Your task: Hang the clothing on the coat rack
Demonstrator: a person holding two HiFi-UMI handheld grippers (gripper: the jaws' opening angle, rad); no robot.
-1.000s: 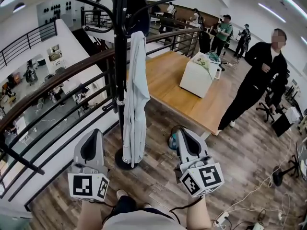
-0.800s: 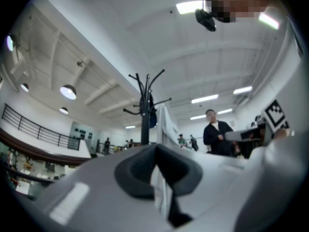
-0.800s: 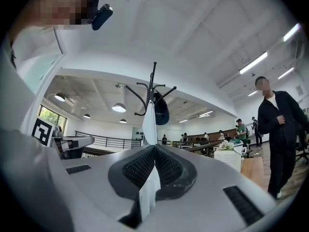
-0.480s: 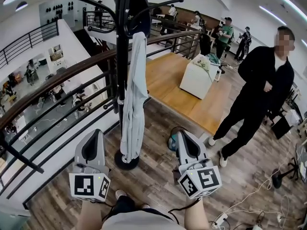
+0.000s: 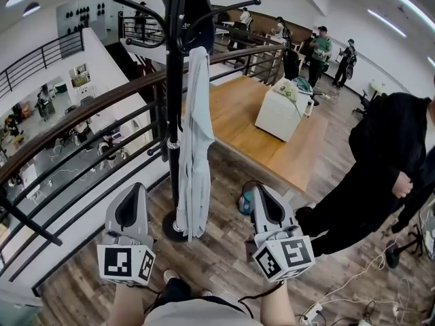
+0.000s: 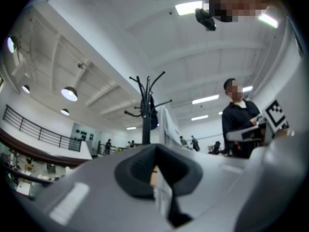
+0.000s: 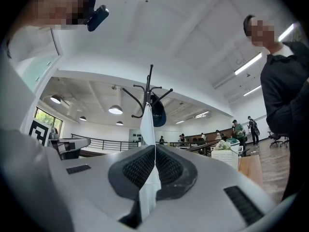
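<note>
Nearest: grey plastic left gripper [image 5: 136,190] and right gripper [image 5: 254,190], each with jaws pressed together, nothing between. Beyond, by the dark railing [image 5: 88,104]: long pale-grey garment [image 5: 195,141] hanging from a hook of the black metal coat rack [image 5: 175,80], covering part of its round base; rack top cut off. Far right: person in black [image 5: 387,161], half out of frame.
</note>
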